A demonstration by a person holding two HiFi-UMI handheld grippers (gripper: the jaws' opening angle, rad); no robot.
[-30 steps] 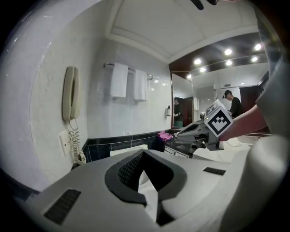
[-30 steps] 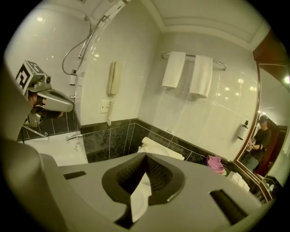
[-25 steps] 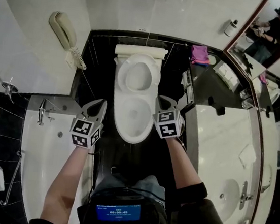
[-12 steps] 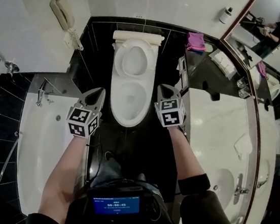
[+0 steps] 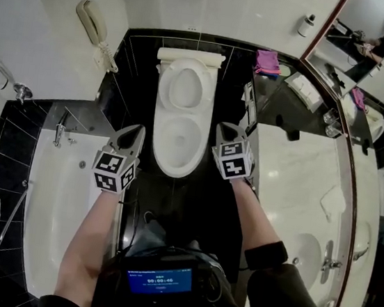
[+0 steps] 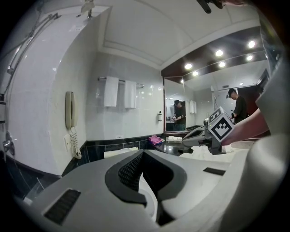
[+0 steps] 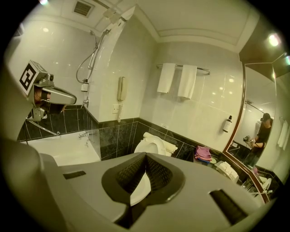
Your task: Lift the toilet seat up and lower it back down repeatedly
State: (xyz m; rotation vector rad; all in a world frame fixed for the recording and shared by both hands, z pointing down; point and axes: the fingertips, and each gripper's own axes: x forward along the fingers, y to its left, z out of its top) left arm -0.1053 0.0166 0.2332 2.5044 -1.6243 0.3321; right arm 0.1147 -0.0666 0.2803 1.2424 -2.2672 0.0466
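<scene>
The toilet seat (image 5: pixel 185 85) stands raised, leaning back against the cistern (image 5: pixel 190 57), so the white bowl (image 5: pixel 177 144) lies uncovered. The left gripper (image 5: pixel 137 129) hovers just beside the bowl's left flank, its 2 jaws pressed together and empty. The right gripper (image 5: pixel 223 127) hangs near the bowl's right flank, likewise closed tight on nothing. Neither touches the toilet. A bathtub (image 5: pixel 65 210) lies left of the toilet, with a wall telephone (image 5: pixel 90 22) above it. A pink cloth (image 5: pixel 268 60) sits on the dark counter (image 5: pixel 281 112) to the right, and 2 white towels (image 7: pixel 177 80) hang on a rail above the cistern
</scene>
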